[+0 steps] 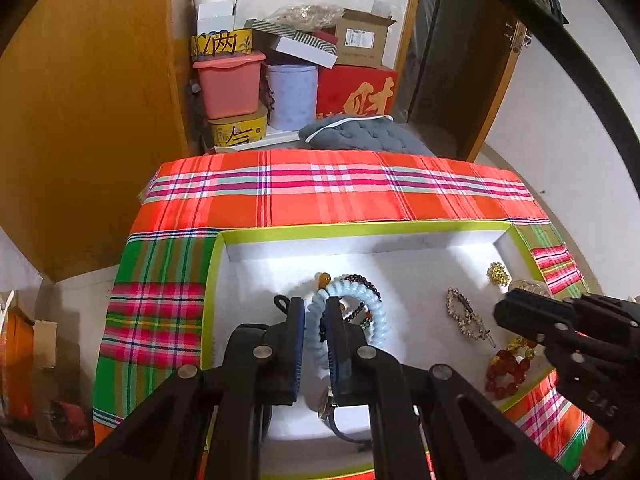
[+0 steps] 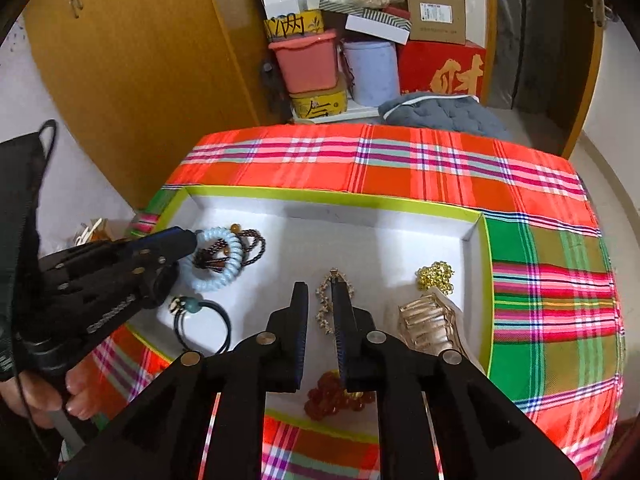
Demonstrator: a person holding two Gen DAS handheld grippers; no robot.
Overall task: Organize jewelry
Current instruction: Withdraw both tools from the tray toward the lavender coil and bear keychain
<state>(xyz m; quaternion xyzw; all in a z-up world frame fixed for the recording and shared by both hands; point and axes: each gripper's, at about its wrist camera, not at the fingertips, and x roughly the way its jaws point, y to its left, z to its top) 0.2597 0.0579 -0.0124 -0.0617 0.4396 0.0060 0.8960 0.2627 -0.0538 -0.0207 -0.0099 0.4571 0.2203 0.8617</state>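
- A shallow white tray (image 2: 476, 240) with a lime-green rim lies on a red plaid cloth (image 2: 400, 160); all the jewelry sits inside it
- The left gripper (image 1: 314, 312) has its narrow-set pads pressing on one side of a pale blue spiral hair tie (image 1: 374, 308); a dark beaded bracelet (image 1: 366, 280) lies through that coil, just ahead of the tips
- The right gripper (image 2: 320, 300) stands slightly parted, holding nothing; a rhinestone hair clip (image 2: 326, 312) lies between its fingers without being pinched
- Under its base lie red-amber beads (image 2: 328, 396); to its right a champagne claw clip (image 2: 428, 320), beyond that a gold bead cluster (image 2: 436, 276); to its left a black hair elastic (image 2: 204, 324)
- Behind the table, a red box (image 2: 440, 68) bears a large gold character; yellow tins (image 2: 294, 26) carry black brush writing; the cardboard box (image 2: 438, 18) label is too small to read
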